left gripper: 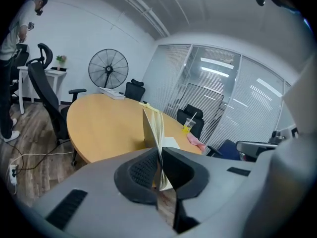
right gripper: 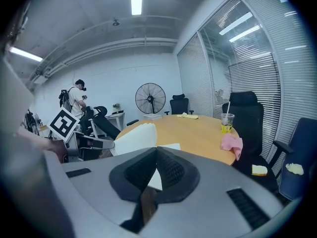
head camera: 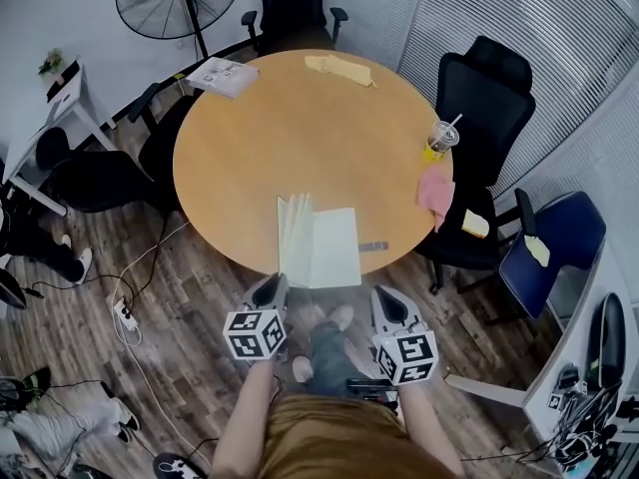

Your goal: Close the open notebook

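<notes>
Notebook (head camera: 334,249) sits at the near edge of the worktop (head camera: 300,128), left pages raised upright. Left hand-held gripper (left gripper: 159,155) clamps those pages. Right hand-held gripper (right gripper: 156,150) has jaws together, empty, beside the edge.

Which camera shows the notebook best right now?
Head view: the whole notebook lies open at the table's near edge, left pages raised. Left gripper view shows only the pages edge-on between its fingers; right gripper view shows them partly, behind its fingers.
</notes>
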Available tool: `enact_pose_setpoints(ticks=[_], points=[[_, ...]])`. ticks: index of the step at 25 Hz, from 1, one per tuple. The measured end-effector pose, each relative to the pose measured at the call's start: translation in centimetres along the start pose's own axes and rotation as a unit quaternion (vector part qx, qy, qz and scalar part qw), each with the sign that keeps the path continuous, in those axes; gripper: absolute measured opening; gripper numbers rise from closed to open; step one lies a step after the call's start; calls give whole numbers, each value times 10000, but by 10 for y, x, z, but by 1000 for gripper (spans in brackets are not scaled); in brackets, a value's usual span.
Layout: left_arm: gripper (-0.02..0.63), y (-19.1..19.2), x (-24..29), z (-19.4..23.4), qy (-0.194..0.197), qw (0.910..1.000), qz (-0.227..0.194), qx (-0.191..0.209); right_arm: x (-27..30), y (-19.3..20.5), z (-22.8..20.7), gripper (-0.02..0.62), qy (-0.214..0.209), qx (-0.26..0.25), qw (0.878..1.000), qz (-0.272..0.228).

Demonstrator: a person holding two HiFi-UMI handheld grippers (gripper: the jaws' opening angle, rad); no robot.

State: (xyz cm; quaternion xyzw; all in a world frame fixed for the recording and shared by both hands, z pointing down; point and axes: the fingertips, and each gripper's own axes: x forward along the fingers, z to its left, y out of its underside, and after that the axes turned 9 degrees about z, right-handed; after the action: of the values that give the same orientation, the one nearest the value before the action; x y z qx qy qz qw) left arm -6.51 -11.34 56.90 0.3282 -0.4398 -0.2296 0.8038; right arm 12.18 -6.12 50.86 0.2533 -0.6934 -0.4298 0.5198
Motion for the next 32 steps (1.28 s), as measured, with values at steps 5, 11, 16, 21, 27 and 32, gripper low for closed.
enact_pose_setpoints(ticks=[5, 11, 16, 21, 27, 32], points=[[51, -2, 0, -8, 29, 9999, 19, 166, -10, 0, -3, 12, 89, 20, 9999, -64], [52, -5, 3, -21, 71, 9989, 69, 448, -19, 4, -7, 12, 218, 81, 9997, -82], [55, -6, 7, -34, 33, 9965, 159, 818, -22, 6, -13, 12, 315, 169, 9993, -86], [63, -5, 14, -50, 68, 9916, 229, 1268, -19, 6, -13, 12, 328, 189, 9992, -87], [74, -3, 25, -73, 331, 9869, 320, 1549, -17, 6, -16, 12, 389, 228, 9990, -39], [84, 3, 38, -89, 580, 9824, 473, 1714, -13, 7, -20, 12, 471, 279, 9985, -11]])
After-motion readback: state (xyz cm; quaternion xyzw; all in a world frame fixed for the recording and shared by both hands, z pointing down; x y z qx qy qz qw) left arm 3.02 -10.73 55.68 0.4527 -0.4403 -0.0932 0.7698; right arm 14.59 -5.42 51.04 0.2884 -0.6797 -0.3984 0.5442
